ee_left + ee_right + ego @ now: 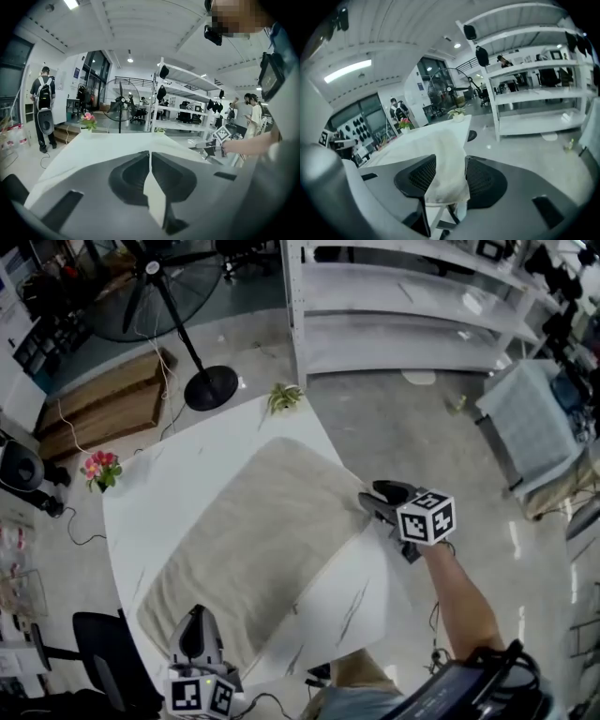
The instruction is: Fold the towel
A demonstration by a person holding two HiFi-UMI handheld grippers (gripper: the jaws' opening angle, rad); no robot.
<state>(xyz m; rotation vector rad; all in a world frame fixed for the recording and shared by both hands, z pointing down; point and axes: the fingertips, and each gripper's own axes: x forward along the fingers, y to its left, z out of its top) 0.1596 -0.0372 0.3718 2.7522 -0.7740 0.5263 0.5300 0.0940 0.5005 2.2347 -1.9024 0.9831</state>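
A beige towel (262, 540) lies spread flat on the white table (178, 474), slanting from far right to near left. My left gripper (195, 620) sits at the towel's near left corner. In the left gripper view its jaws (150, 154) are shut, with a thin wedge of towel (154, 197) pinched between them. My right gripper (370, 501) is at the towel's right corner by the table edge. In the right gripper view its jaws (450, 157) stand apart, and the towel corner (447, 173) hangs loosely between them.
A pink flower pot (100, 468) and a small green plant (283, 397) stand at the table's far corners. A floor fan (155, 277) and white shelving (412, 306) stand beyond. A black chair (112, 652) is near left. A person with a backpack (43, 103) stands far off.
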